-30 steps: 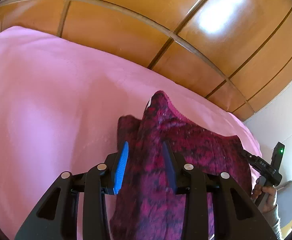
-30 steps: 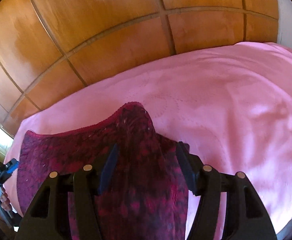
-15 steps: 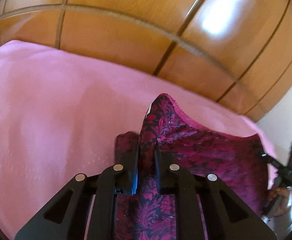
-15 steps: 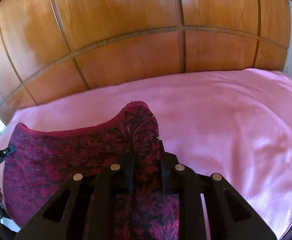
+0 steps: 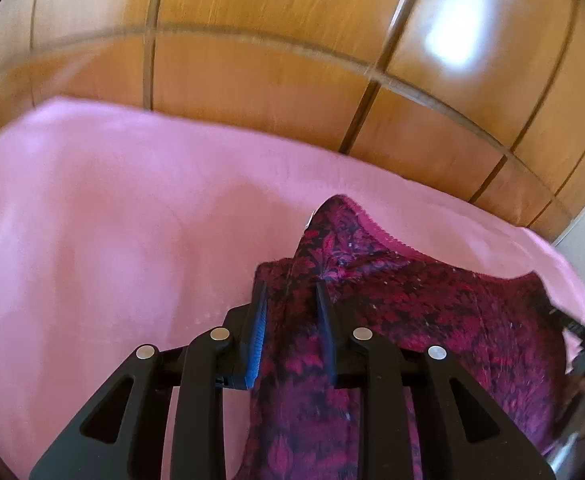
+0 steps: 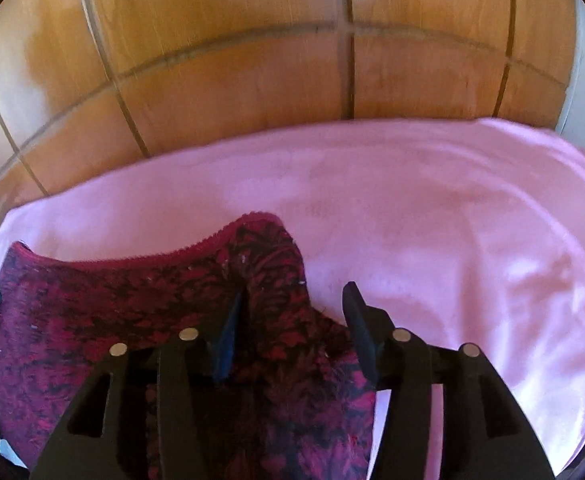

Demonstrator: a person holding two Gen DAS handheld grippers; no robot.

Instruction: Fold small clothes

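Now both tongs stand parted around the garment.

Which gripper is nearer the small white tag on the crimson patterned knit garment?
Left. The small white tag sits on the crimson patterned garment's raised corner just beyond the left gripper; the right gripper is at the opposite corner, across its width.

garment: fuzzy knit cloth | bedspread: soft matt cloth | panelling: glossy wood
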